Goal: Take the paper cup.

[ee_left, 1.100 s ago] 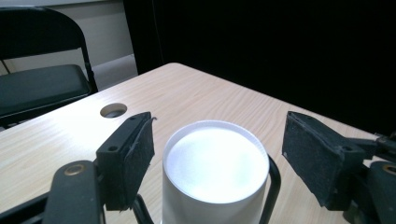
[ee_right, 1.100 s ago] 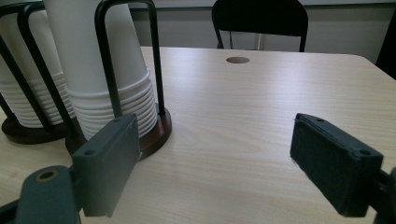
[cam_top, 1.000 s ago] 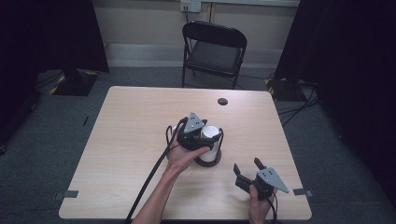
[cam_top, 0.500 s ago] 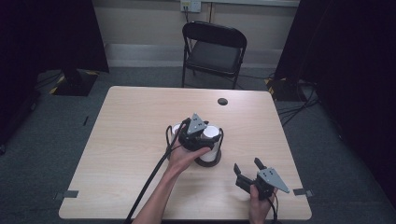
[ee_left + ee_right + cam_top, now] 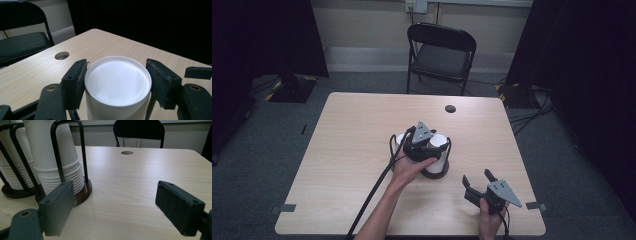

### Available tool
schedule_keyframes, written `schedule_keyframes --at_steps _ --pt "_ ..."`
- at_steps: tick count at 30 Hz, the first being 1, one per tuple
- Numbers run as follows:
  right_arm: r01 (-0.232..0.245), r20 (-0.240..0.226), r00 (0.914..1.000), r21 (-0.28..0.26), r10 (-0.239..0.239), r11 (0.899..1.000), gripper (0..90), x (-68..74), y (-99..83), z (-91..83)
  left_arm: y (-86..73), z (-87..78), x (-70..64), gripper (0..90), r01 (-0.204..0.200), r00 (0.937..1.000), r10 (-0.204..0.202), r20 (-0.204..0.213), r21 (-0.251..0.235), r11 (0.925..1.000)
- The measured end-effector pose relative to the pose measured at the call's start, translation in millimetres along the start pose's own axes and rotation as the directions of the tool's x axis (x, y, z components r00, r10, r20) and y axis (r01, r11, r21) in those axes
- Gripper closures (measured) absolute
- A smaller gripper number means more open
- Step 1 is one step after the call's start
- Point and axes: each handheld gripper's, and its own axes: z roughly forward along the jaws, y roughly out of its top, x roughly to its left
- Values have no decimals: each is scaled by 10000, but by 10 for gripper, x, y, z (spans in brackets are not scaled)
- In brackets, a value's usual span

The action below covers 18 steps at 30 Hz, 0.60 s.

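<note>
Pale wood-grain table [image 5: 347,150], grey carpet round it. Near edge: right gripper [image 5: 480,186], jaws wide apart, nothing between. Mid-table: 2 stacks of upturned white paper cups [image 5: 56,157] in a black wire holder [image 5: 82,191] on dark round bases, long axis vertical. Left gripper [image 5: 116,83] straddles the right stack's top cup [image 5: 117,82]; one pad touches the rim, the other stands just off. Beyond: cable hole [image 5: 450,108], then a black folding chair [image 5: 441,52] against the wall.
</note>
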Motion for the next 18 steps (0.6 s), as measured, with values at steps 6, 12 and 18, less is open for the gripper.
schedule_keyframes --at_steps 6,12,18 --pt "25 0 10000 -15 -25 10000 152 3 -1 -1 15 -25 -11 354 54 10000 -54 -24 -128 9999" --pt "15 -5 10000 -21 -15 10000 151 2 -1 -2 28 -44 -5 355 109 9999 -109 8 -266 9996" --pt "18 2 10000 -31 -18 10000 152 3 -1 -3 55 -83 -7 354 143 9999 -142 27 -514 9986"
